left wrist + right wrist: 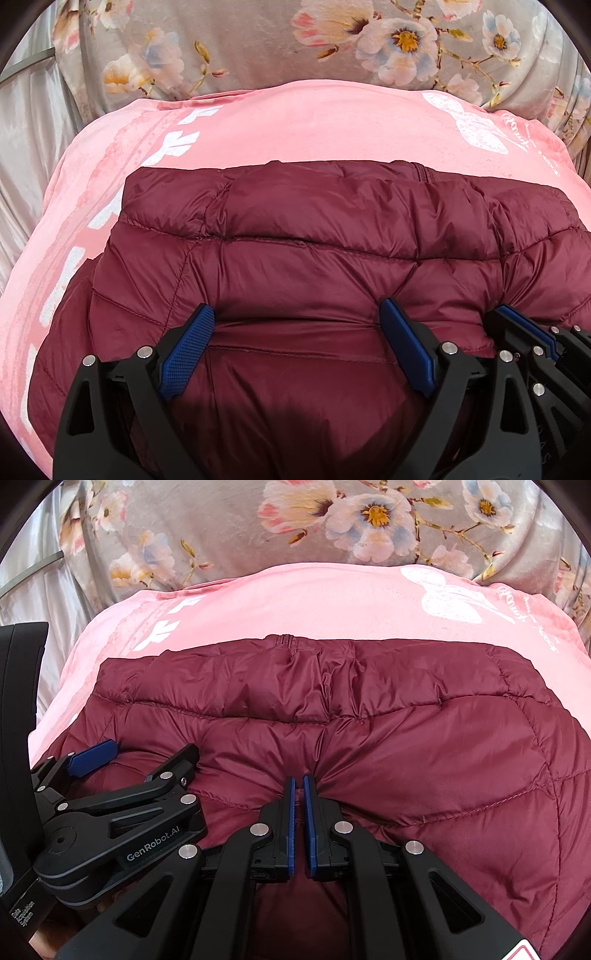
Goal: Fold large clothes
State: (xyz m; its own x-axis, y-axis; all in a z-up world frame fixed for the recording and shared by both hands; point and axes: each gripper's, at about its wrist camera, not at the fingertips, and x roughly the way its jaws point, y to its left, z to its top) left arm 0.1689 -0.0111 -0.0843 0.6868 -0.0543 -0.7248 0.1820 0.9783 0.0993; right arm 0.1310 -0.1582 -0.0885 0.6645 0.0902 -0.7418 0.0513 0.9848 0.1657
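Observation:
A maroon quilted puffer jacket (314, 240) lies folded on a pink blanket; it fills the right wrist view too (406, 720). My left gripper (297, 314) is open, its blue pads resting on the jacket's near fold without pinching it. My right gripper (298, 781) is shut on a pinch of the jacket's fabric near its middle. The right gripper also shows at the right edge of the left wrist view (524, 325), and the left gripper at the left of the right wrist view (122, 757).
The pink blanket with white print (295, 125) covers the bed under the jacket (332, 602). Behind it is a grey floral cover (258, 40). Pale satin fabric (29, 147) hangs at the left.

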